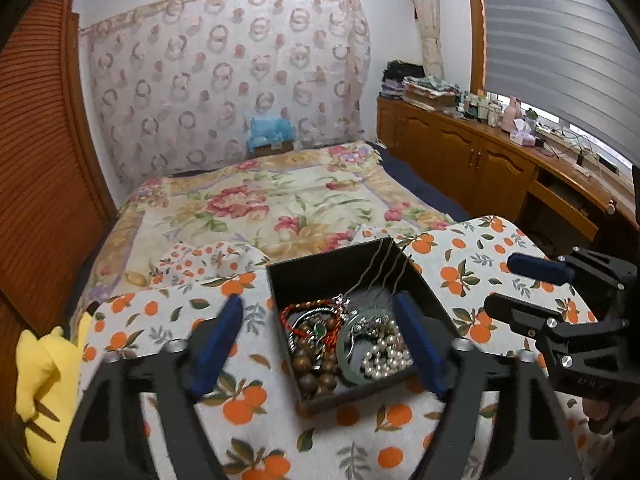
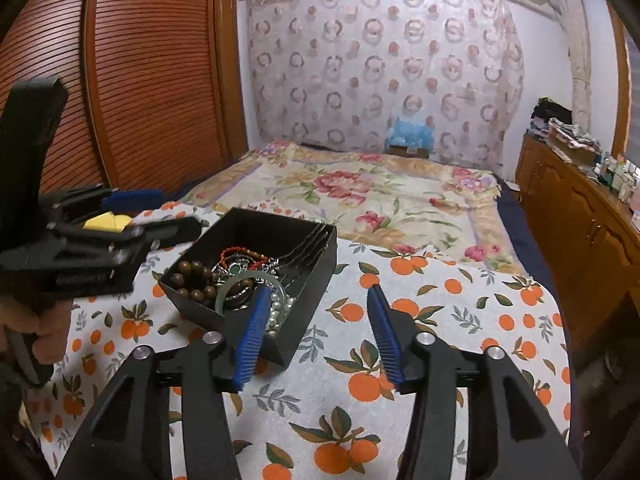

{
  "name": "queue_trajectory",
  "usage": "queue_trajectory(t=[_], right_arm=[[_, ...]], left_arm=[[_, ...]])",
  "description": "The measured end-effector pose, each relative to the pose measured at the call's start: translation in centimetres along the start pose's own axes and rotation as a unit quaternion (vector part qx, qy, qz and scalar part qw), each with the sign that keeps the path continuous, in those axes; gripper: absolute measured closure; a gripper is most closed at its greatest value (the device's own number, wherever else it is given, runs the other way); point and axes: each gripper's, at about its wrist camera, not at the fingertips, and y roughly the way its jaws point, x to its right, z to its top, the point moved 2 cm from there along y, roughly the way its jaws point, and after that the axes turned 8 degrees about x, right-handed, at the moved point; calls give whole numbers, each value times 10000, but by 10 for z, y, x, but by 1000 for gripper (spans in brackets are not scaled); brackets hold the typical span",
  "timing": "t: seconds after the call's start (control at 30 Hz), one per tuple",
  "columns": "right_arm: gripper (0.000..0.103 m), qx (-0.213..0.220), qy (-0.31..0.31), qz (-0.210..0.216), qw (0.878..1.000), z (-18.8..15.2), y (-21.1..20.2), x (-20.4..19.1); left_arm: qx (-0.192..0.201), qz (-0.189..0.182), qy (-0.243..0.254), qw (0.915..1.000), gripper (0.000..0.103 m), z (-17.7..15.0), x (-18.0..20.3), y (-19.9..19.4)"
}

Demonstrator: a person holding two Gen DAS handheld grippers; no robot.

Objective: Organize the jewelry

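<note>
A black open box (image 1: 308,276) (image 2: 320,256) sits on an orange-print cloth (image 1: 460,256) (image 2: 440,308). It holds brown wooden beads (image 1: 316,368) (image 2: 192,280), a white pearl string (image 1: 384,356) (image 2: 276,312), a green bangle (image 1: 344,356) (image 2: 240,280), a red cord (image 1: 304,308) and metal hairpins (image 1: 384,268). My left gripper (image 1: 320,312) is open and empty, its fingers straddling the box. My right gripper (image 2: 318,300) is open and empty, just right of the box; it shows in the left wrist view (image 1: 500,280).
The cloth-covered surface stands at the foot of a bed with a floral blanket (image 1: 280,200) (image 2: 360,196). A yellow plush toy (image 1: 44,364) lies at the left. Wooden cabinets (image 1: 460,152) line the right wall, a louvred wardrobe (image 2: 140,80) the left.
</note>
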Motion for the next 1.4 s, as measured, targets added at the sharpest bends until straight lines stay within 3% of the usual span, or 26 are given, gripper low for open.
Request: queue_trajectory(t=[0.2,0.4,0.73,0.97,1.4], right_arm=[[16,200,97,-183,9996,0,-14,-6],[3,335,206,-402,9984,-2,-27,-8],[3,628,384,-734,9946,-11,-61,-20],[3,711,580,-598,9940,-21,-74,-23],[3,793,619,-536,9935,-22,-82,-31]], left_arm=[[231,151,-9,9996,9,-3,-5,-32],[284,331,-118,9990,8,-6,-13,-54],[387,656,-344,9965,8,-32,-24,-99],[350,721,-458,9957,8,-51,-29,-113],[404,779,-535,9947,8,-54,-36,-124]])
